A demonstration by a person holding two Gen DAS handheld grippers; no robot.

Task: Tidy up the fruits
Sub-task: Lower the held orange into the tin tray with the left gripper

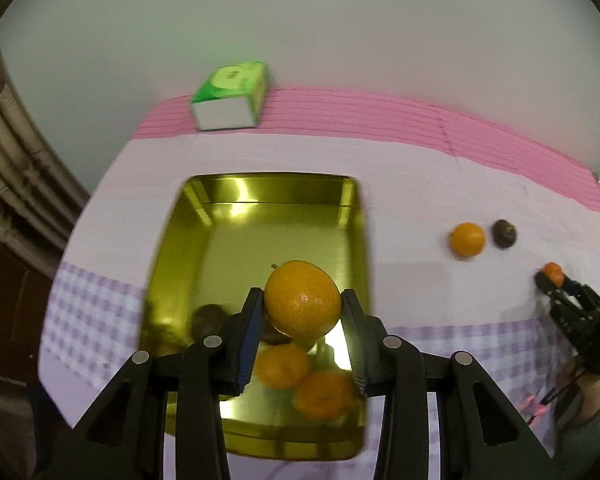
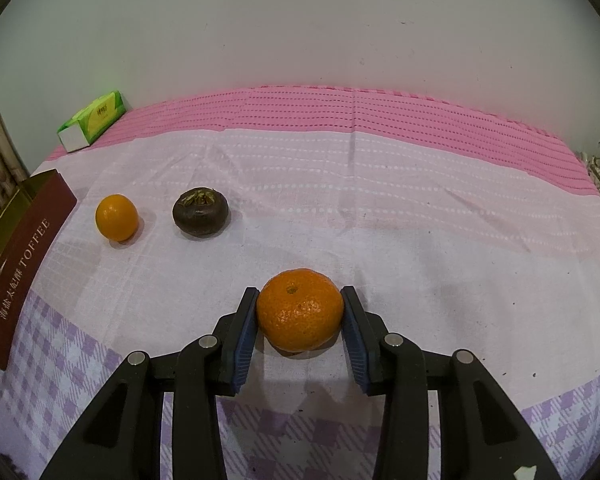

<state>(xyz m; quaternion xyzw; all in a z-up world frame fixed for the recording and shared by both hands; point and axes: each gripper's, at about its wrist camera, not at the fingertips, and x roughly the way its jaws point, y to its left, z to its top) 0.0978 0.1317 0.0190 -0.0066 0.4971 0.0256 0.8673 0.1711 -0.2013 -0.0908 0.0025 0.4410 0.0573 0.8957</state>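
The left gripper is clenching its fingers on a dimpled orange above the glossy gold tin, over two oranges inside. The right gripper is grasping a flattened tangerine resting on the woven cloth. Farther left, a smooth orange and a dark mangosteen are lying apart, with open cloth around them.

Far half of gold tin bare – fruit crowds near end

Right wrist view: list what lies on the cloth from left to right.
Toffee box → green tissue pack → loose orange → dark brown fruit → orange clamped in the right gripper.
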